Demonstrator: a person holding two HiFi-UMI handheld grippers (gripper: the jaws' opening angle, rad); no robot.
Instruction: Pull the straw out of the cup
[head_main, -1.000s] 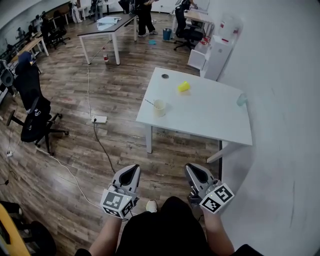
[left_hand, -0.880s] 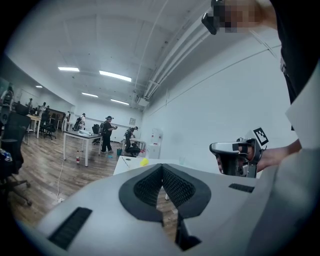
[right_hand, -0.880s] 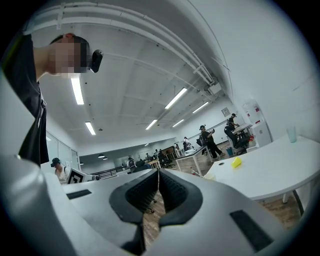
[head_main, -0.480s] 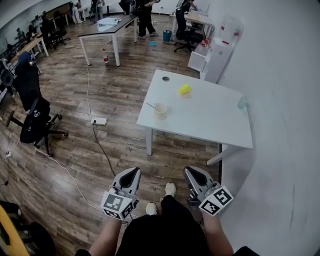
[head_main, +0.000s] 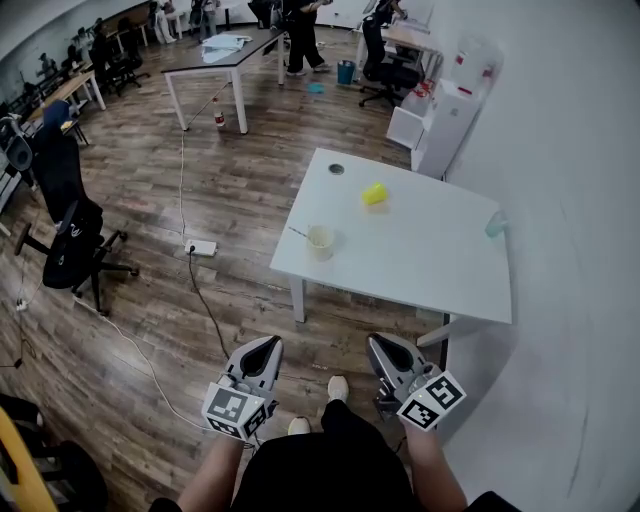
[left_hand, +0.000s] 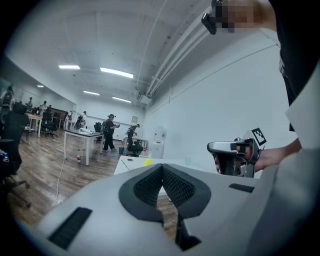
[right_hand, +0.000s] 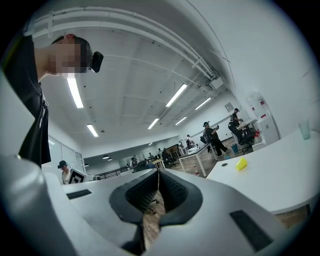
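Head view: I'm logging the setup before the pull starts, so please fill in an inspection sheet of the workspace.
Surface: white table, standing on a wood floor.
Job's things: cup near the table's left edge, straw leaning out of it.
Clutter: yellow cup, clear cup, small dark disc.
Grippers: left gripper and right gripper shut, empty, well short of the table.
Cables: cable across the floor to a power strip.
Surroundings: black office chair, water dispenser, people by a far desk.

Cream cup (head_main: 320, 241) upright; straw (head_main: 298, 232) inside, tilted.
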